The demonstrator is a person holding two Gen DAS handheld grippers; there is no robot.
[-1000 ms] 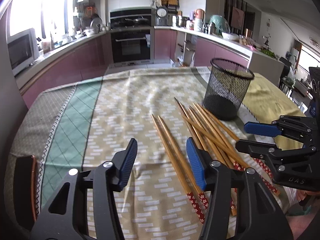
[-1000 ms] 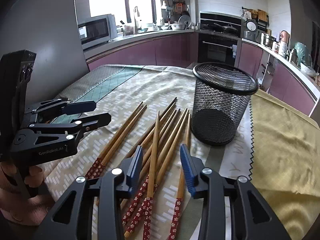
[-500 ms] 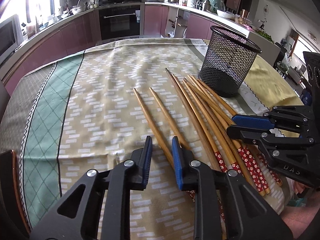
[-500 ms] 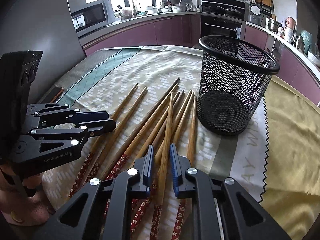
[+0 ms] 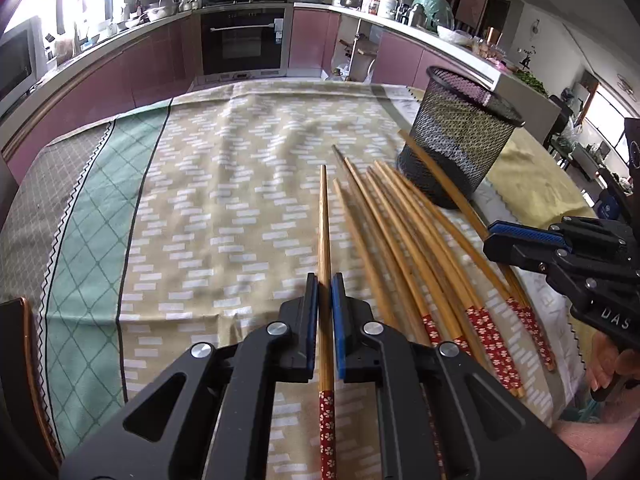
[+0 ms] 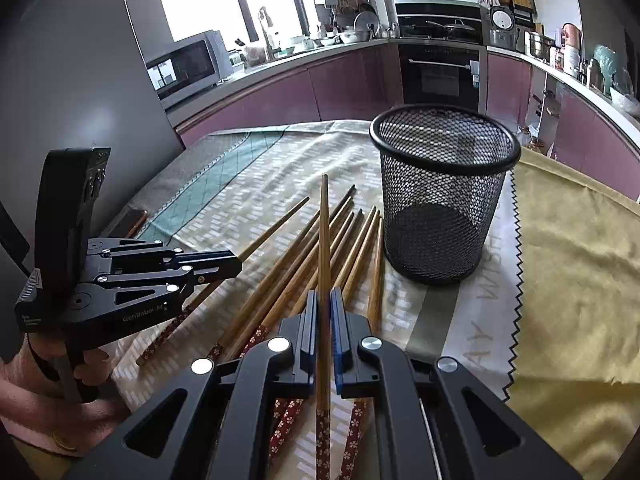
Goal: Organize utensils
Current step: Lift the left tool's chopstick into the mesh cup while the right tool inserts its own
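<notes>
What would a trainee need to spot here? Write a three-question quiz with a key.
1. True or false: the left gripper is shut on a chopstick.
2. What does the right gripper hold? A) nothing B) one chopstick C) the mesh cup
3. Fill in: the black mesh cup stands upright and holds ____ chopsticks.

Key
1. True: its pads clamp a single chopstick.
2. B: one chopstick sits between its pads, tip raised above the loose chopsticks on the tablecloth.
3. No: the cup is empty.
</notes>
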